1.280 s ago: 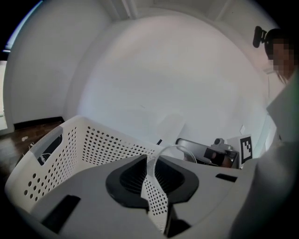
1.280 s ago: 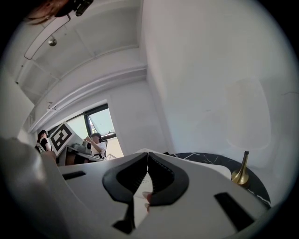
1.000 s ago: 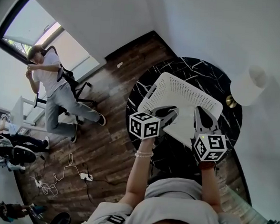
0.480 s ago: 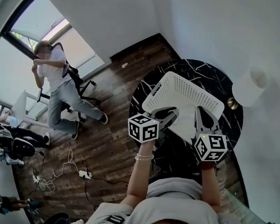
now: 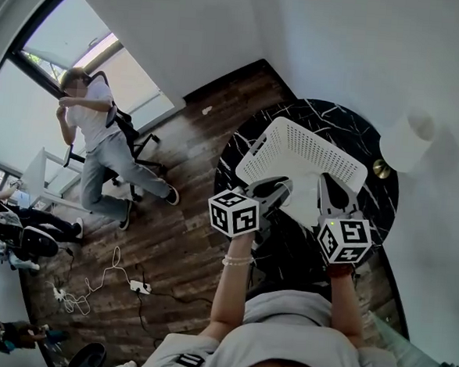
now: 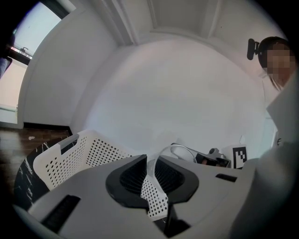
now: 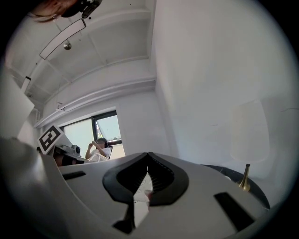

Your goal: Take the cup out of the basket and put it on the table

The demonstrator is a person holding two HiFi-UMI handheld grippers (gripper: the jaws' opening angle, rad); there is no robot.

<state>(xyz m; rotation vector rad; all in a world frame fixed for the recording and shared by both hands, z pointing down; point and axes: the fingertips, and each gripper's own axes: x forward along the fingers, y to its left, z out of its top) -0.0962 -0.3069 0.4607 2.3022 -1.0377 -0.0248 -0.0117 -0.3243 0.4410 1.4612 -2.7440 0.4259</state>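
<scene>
Basket (image 5: pixel 302 152), white and perforated, sits between my two tongs over the black table (image 5: pixel 328 115); whether it touches the top I cannot tell. My left tongs (image 5: pixel 280 187) are pinched on its dotted wall. My right tongs (image 5: pixel 335 185) are clamped on a thin white edge of it. I cannot make out the cup in any view. Right of the right tongs stands a lamp (image 5: pixel 406 139).

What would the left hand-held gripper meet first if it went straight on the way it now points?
The white basket: the left hand-held gripper is shut on its perforated wall, so it would only slide deeper along that wall. What lies beyond is unclear, probably the room's white wall.
</scene>
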